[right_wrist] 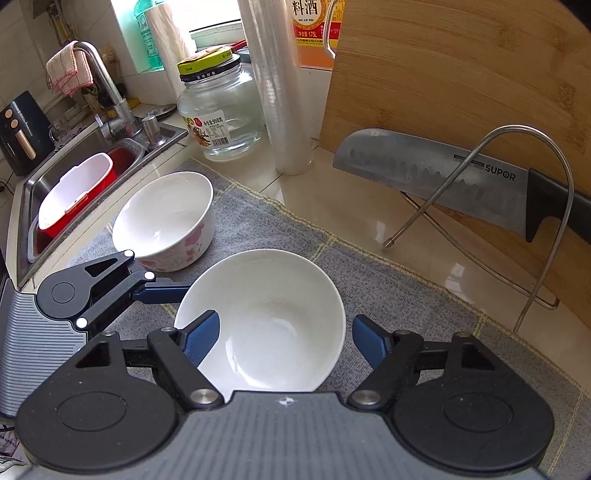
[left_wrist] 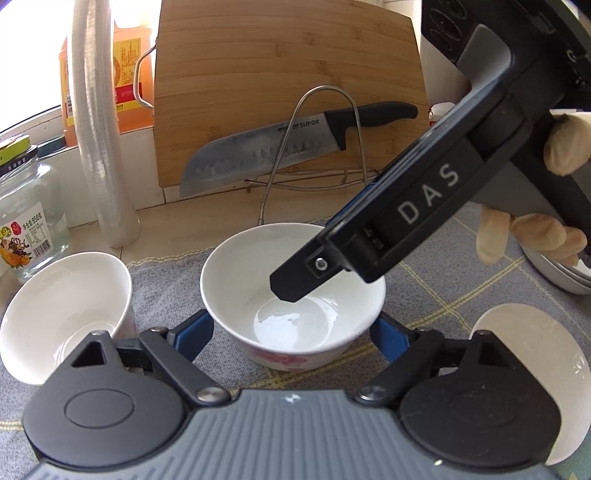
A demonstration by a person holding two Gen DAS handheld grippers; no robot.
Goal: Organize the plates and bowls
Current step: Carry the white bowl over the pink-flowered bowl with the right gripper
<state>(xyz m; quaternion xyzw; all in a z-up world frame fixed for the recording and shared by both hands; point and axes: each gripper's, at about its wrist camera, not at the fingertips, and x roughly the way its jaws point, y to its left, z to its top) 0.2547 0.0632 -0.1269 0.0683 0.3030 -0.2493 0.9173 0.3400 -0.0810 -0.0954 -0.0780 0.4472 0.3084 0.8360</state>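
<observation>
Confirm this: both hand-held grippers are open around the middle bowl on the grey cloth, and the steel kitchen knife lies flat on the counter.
Not quite. The steel kitchen knife with the black handle does not lie flat on the counter; it rests raised on the wire rack, against the bamboo cutting board, as the right wrist view shows. The rest stands: both hand-held grippers are open around the white bowl on the grey cloth.

I see a steel sink (right_wrist: 92, 147) far left. Daylight fills the window (right_wrist: 129, 22) beyond a glossy beige counter (right_wrist: 332, 206).

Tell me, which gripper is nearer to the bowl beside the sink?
Left. The left gripper is right next to the bowl beside the sink; the right gripper is farther, over the other bowl.
</observation>
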